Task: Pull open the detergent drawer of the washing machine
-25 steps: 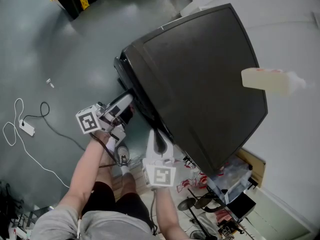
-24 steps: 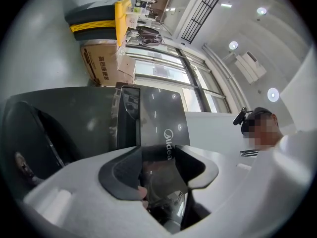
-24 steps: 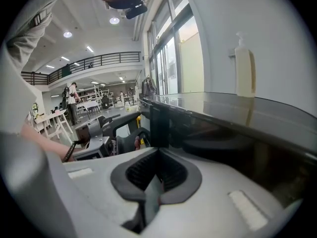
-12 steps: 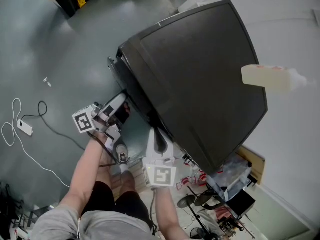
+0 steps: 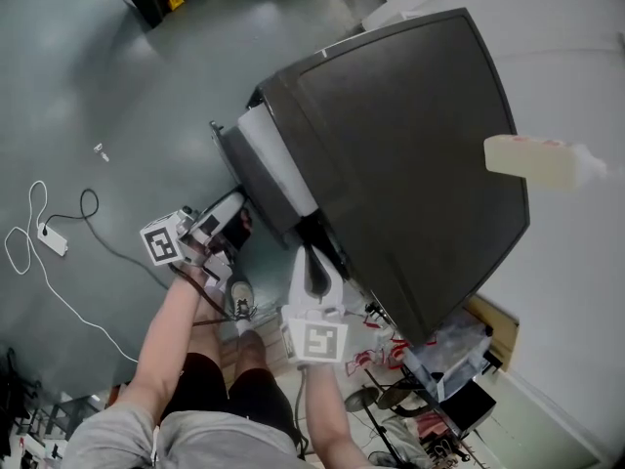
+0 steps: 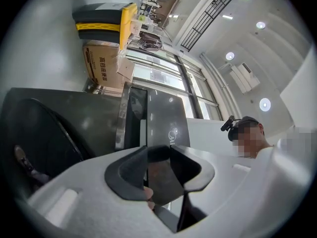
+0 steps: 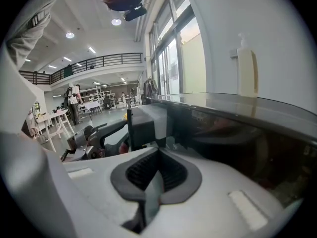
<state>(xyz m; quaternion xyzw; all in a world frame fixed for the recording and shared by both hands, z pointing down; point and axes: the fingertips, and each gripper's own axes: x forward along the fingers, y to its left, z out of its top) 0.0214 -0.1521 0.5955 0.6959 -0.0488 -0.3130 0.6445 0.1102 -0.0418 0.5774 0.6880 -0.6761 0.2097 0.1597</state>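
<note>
Drawer position: the detergent drawer [image 5: 262, 154] already stands well out of the upper front corner of the washing machine [image 5: 410, 164], with its pale top strip showing beside the dark lid. Whether it has reached its stop, you cannot tell from here.

Your left gripper [image 5: 232, 206]: it sits at the near end of the drawer's front. Its jaws have just been closing and now stand narrow, with the glossy dark front panel between the pads — it reads as a grip on that panel.

Your right gripper [image 5: 311, 254]: parked against the machine's front edge, just beside the drawer. Its jaws are together with nothing between them, and it takes no part in the pull.

Done so far: the main work looks complete, since the drawer is clearly open rather than flush.

Left to do: at most a little more travel outward if the drawer has any — then let go of the panel and draw your left hand clear.

Nearby: a pale bottle [image 5: 532, 161] stands beyond the machine, well apart from the drawer and untouched.
</note>
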